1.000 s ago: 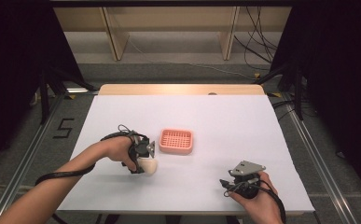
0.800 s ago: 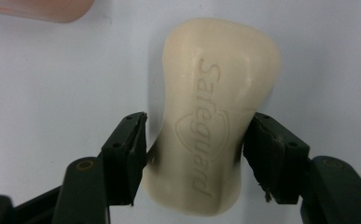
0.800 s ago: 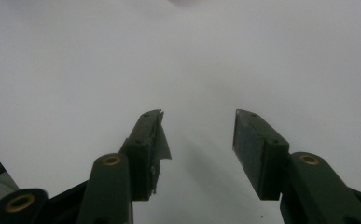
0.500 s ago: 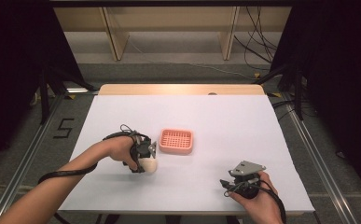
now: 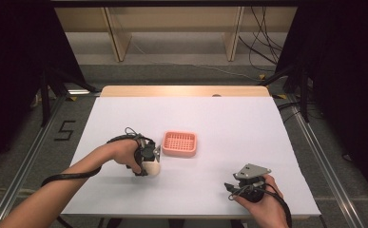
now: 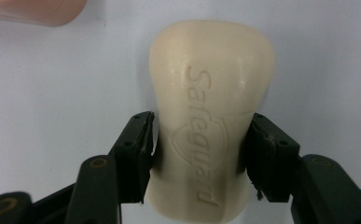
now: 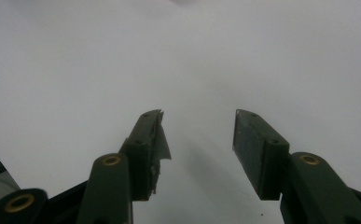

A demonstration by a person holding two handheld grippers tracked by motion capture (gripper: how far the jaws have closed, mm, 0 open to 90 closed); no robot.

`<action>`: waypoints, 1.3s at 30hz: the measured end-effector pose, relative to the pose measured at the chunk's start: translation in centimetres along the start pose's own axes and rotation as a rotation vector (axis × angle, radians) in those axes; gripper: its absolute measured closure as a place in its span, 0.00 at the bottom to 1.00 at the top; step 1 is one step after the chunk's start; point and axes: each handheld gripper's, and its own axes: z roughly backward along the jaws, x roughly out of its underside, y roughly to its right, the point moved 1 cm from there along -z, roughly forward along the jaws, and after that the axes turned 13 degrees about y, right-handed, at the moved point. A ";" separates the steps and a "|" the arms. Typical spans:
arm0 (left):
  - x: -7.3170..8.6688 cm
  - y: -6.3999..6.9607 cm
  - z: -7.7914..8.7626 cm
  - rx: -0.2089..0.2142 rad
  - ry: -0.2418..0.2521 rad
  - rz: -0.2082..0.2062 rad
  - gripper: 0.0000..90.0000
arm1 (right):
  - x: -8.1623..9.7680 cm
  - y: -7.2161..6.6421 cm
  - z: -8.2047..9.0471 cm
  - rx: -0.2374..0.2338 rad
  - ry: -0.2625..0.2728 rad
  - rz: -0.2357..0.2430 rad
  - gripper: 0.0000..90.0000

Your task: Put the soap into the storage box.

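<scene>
My left gripper (image 6: pixel 199 144) has just been closing and now its fingers (image 6: pixel 134 154) pinch the soap bar (image 6: pixel 211 116) on the table (image 5: pixel 248 137), just beside the pink basket (image 5: pixel 180 144). I'd lift straight and slow, keeping the pinch centred. My right gripper (image 7: pixel 199 149) sits open, holding nothing.

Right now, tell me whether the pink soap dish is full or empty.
Empty. In the high view the pink soap dish shows its bare slotted floor; the soap bar lies on the table beside it, between the left claw's pads.

The cream oval soap bar (image 6: pixel 211 116) has an embossed logo; the small plastic basket (image 5: pixel 179 144) is salmon pink with a grid pattern; the table cover (image 5: pixel 229 123) is white.
</scene>
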 end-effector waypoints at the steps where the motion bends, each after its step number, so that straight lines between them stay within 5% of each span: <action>1: 0.0 0.0 0.0 0.000 0.001 0.000 0.51 | 0.0 0.0 0.0 0.001 0.002 -0.001 0.58; 22: 0.2 0.3 0.1 -0.013 0.022 0.049 0.54 | 0.1 0.0 0.0 -0.001 -0.001 0.008 0.58; 39: 0.5 0.4 0.3 -0.023 0.039 0.048 0.54 | 0.0 0.0 0.0 0.000 -0.004 -0.008 0.58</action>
